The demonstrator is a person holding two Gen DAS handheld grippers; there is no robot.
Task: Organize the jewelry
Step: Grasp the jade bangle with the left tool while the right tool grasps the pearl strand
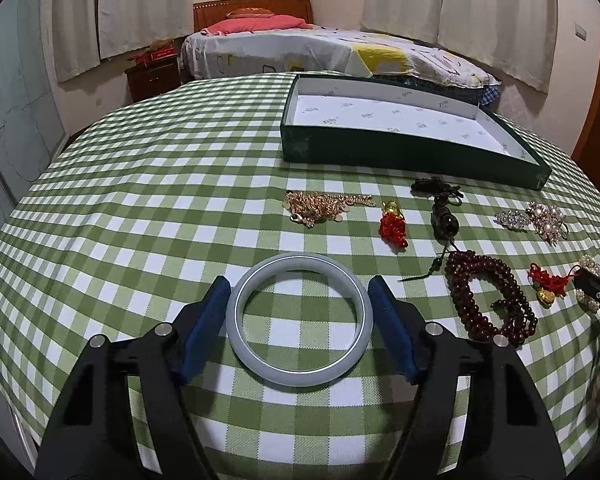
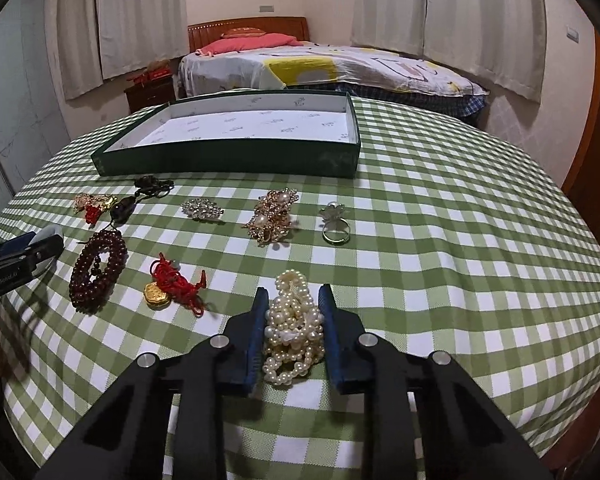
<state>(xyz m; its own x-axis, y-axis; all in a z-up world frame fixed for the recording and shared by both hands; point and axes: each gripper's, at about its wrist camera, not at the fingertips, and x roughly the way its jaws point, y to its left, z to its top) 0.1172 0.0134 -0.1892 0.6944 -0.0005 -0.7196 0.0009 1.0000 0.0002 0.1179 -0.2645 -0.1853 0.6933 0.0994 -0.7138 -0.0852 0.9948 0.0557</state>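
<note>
A pale jade bangle [image 1: 300, 376] lies flat on the checked cloth between the blue pads of my left gripper [image 1: 299, 286]; the pads touch its sides. A heap of pearl strands [image 2: 294, 332] lies between the pads of my right gripper [image 2: 293, 292], which press on it. The green box [image 1: 404, 156] with a white lining stands at the far side, also in the right wrist view [image 2: 236, 164]. Loose on the cloth lie a gold chain [image 1: 324, 206], a dark red bead bracelet [image 1: 488, 292], red knot charms [image 1: 392, 228], brooches [image 2: 274, 214] and a ring [image 2: 334, 224].
The round table has a green checked cloth [image 1: 140, 208] that drops off at its edges. A dark pendant with cord [image 1: 442, 208] lies before the box. A bed [image 2: 324, 68] and curtains stand behind. My left gripper shows at the left edge of the right wrist view [image 2: 18, 256].
</note>
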